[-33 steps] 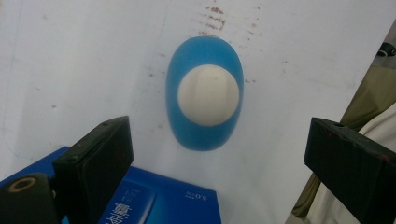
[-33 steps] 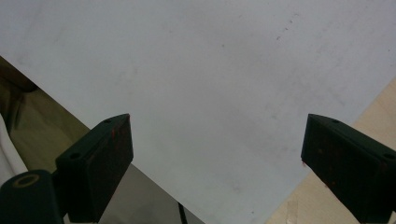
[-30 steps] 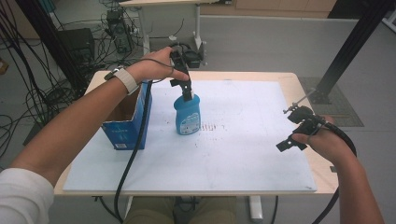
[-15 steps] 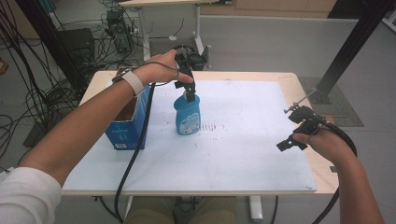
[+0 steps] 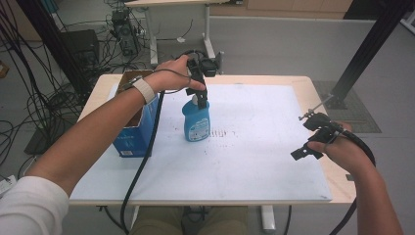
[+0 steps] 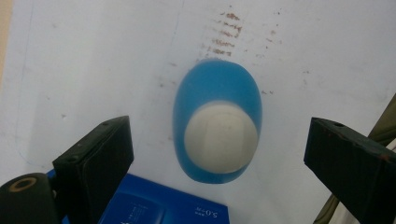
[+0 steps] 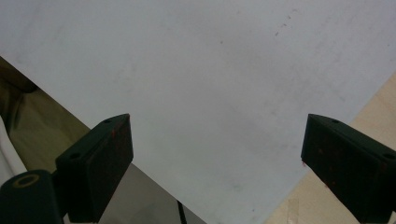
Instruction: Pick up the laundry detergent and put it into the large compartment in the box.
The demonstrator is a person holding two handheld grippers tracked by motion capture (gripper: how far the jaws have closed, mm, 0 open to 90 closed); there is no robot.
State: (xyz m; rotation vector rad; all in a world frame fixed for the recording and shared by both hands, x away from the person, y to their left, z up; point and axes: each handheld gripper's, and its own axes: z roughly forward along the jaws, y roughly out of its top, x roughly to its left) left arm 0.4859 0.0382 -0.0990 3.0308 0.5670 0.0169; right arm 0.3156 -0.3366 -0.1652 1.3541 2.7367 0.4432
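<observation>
Jaws of both grippers stand spread wide with nothing pinched between them. Table (image 5: 313, 88): light wood top, nearly all of it covered by a white sheet (image 5: 244, 156) that runs from near the left edge almost to the right edge; faint reddish-brown smudge marks sit around the sheet's middle. Blue cardboard box (image 5: 134, 132) stands by the table's left edge, its top flaps open, partly hidden under the person's left forearm. Blue bottle (image 5: 196, 120) with a white cap (image 6: 221, 138) stands upright on the sheet just right of the box, toward the far-left part of the table; whether bottle and box touch cannot be told. Left gripper (image 5: 201, 95) hangs directly above the bottle, pointing down; in the left gripper view the cap lies between the two jaws, apart from both (the cap is out of focus, so its detail is unreadable), with a blue printed box face at the bottom edge. Right gripper (image 5: 313, 139) is held at the table's right edge, well apart from bottle and box; the right gripper view looks down on bare white sheet, with a wood strip of the table at its lower right.
</observation>
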